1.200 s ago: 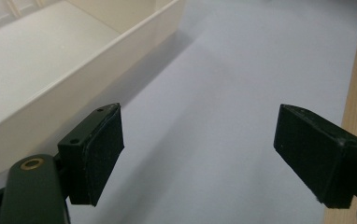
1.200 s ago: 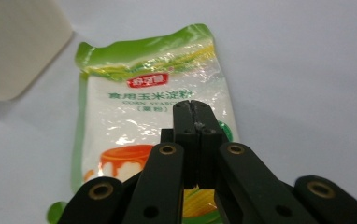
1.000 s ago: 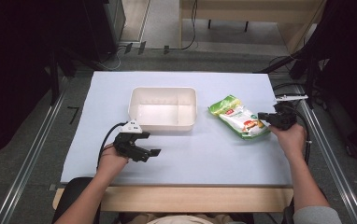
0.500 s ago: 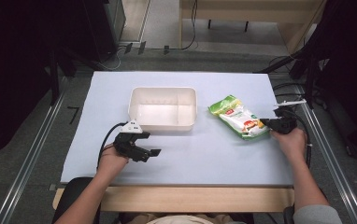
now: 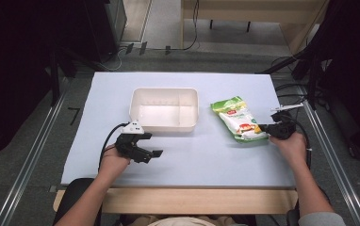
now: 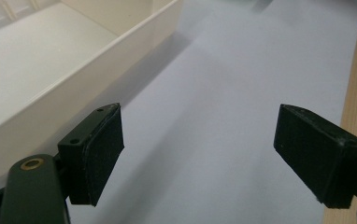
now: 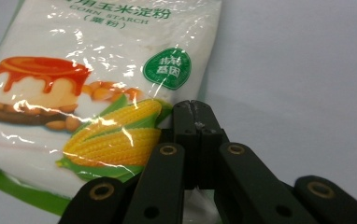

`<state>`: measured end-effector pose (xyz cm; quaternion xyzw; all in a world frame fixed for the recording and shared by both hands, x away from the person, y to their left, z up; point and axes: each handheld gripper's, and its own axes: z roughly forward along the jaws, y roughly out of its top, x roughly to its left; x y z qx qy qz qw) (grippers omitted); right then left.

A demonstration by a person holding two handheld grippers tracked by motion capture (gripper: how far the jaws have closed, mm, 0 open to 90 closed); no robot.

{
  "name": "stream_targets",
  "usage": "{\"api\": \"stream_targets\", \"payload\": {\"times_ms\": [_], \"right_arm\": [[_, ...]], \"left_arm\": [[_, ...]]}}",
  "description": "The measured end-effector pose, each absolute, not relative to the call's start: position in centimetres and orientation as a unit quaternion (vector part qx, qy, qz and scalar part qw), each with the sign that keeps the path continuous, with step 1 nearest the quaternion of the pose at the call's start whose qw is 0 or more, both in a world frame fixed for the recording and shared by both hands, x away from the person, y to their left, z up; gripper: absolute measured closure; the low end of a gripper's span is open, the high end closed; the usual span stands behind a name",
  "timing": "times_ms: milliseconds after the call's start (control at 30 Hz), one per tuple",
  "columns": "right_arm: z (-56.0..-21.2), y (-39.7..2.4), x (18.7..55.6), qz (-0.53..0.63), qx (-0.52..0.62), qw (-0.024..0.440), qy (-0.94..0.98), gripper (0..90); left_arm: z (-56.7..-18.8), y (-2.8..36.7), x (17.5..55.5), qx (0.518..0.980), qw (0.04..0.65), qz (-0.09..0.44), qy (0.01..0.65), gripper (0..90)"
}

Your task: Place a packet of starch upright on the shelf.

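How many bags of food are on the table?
1. A corn starch bag lies on the table's right side, beside the white plastic bin, with the right gripper shut at its near edge. None seems hidden.

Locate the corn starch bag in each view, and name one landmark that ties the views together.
High view: corn starch bag lies right of centre, beside the white tray.
Left gripper view: not in it.
Right gripper view: upper left, with the shut right claw at its corner.
Shared landmark: the pale blue table cover, seen in all three views.
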<state>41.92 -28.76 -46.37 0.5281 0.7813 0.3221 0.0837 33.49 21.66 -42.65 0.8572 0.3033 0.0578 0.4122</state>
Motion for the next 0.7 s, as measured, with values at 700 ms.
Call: {"api": "stream_targets", "payload": {"times_ms": [700], "right_arm": [[-44.8, -25.7, 40.7, 0.327, 0.487, 0.076, 0.807, 87.7]], "left_arm": [[-42.5, 21.7, 33.6, 0.858, 0.410, 0.058, 0.302, 16.6]]}}
